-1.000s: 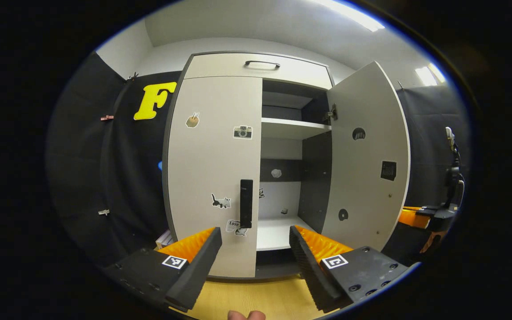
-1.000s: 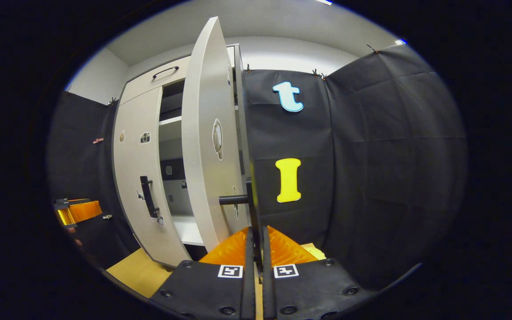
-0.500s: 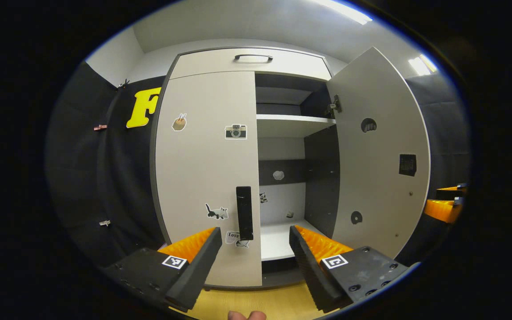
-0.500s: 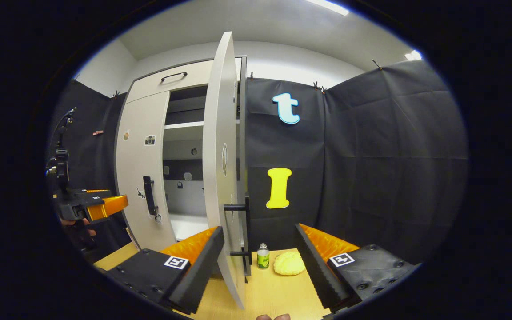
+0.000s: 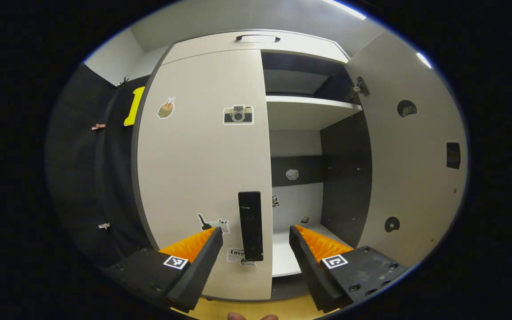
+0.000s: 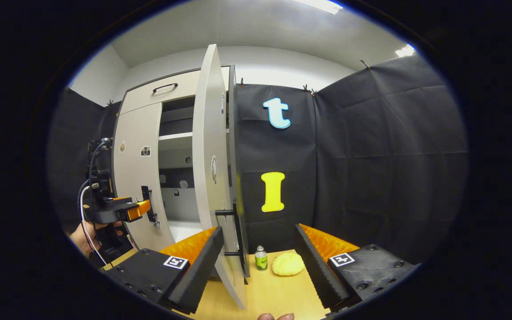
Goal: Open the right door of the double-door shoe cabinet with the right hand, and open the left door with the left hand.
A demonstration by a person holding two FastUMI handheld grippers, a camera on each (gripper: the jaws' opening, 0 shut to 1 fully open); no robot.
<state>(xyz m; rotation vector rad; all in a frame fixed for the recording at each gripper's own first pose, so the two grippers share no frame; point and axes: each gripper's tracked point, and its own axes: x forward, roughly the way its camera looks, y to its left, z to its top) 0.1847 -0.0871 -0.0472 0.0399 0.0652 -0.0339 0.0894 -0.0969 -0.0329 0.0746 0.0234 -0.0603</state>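
1. Step in hand, by judgement: left door (image 5: 198, 169) next. Shut, flush with cabinet (image 5: 256, 42) front; right door (image 6: 209, 178) swung wide, edge-on in right gripper view.
2. Left gripper (image 5: 256, 251): jaws apart, nothing held, aimed at black handle (image 5: 250, 226) on left door's inner edge. Handle between the two fingers in left gripper view, apparently beyond the tips, not yet touched.
3. Right gripper (image 6: 259, 255): jaws apart, empty, just beside right door's handle (image 6: 237, 231), not clamped on it.
4. Advice: bring left jaws square over the handle, one finger each side, close firmly mid-bar, then pull along the hinge arc, leftward and out. Straight pull likely to slip off the smooth bar.
5. Watch clearance: open right door close on the right in left gripper view; keep the grip clear of it.
6. Surface: pale wooden top (image 6: 278, 293) under the cabinet. Small green bottle (image 6: 261, 258) and yellow lump (image 6: 288, 264) near right door's foot, beside booth wall, well apart from left door's swing.
7. Room: black cloth walls, white ceiling, strip lights. Cabinet interior with white shelf (image 5: 309, 101), dark side panel, stickers on left door.
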